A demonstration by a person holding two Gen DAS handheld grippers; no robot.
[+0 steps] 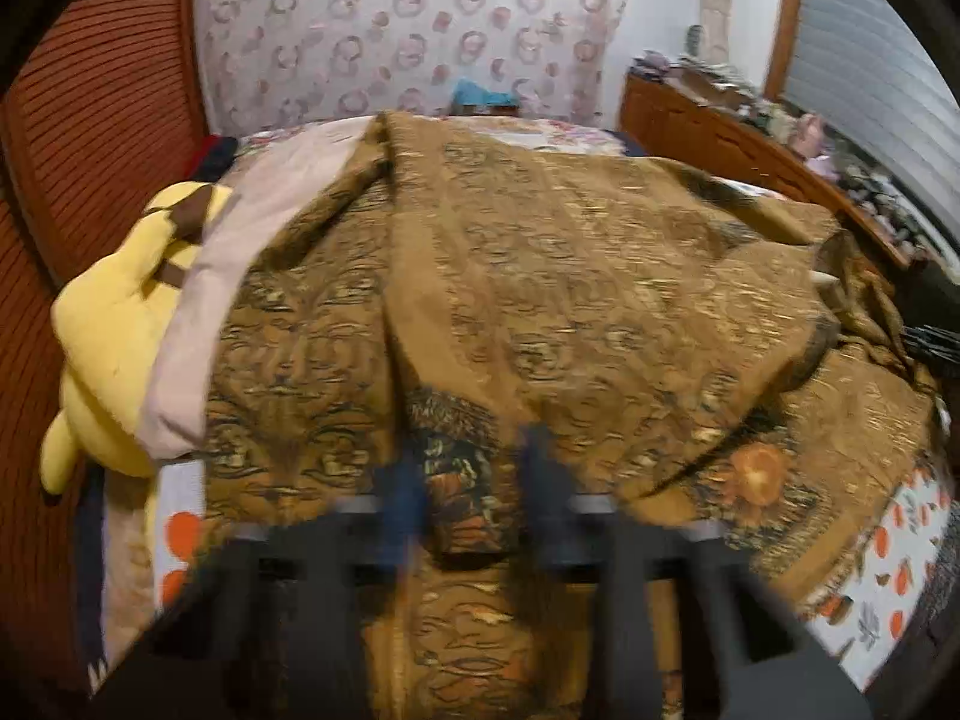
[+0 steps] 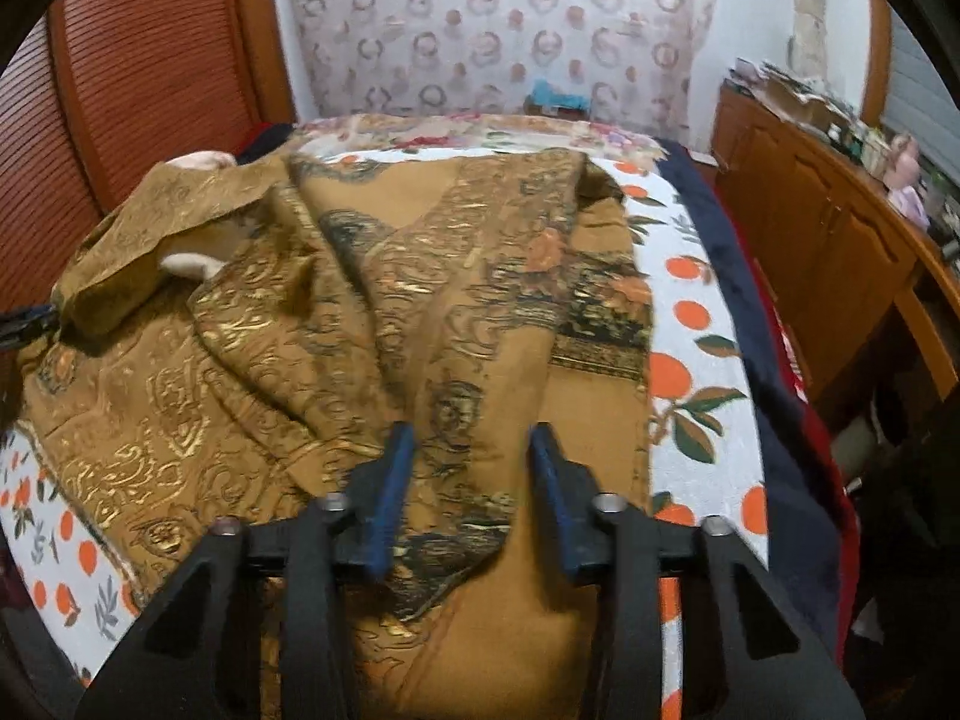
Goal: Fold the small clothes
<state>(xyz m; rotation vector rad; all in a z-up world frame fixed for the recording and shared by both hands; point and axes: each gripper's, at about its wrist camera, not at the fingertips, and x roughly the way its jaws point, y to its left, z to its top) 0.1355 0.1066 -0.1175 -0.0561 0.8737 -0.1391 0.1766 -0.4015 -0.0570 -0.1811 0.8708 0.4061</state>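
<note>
So there's a brown and gold patterned garment (image 2: pixel 420 312) spread out rumpled on a bed with an orange-print sheet (image 2: pixel 684 372), and both grippers are down at its near edge.

The left hand-held gripper (image 1: pixel 474 480) is pretty blurry in its own view, but a dark printed fold of the garment sits right between its blue fingers (image 1: pixel 403 498), and it looks clamped shut on that cloth. The rest of the fabric stretches away ahead of it, with one raised fold off to its far right.

The right hand-held gripper (image 2: pixel 471 486) has its jaws partly apart, blue pads (image 2: pixel 393 480) either side of a wrinkled bit of the hem. Can't tell if the pads actually press on it; there's visible space on both sides.

To the left of the left hand-held gripper there's a yellow plush toy (image 1: pixel 114 348) next to a pink pillow (image 1: pixel 198 324). A wooden dresser (image 2: pixel 828 252) runs along to the right of the right one.
</note>
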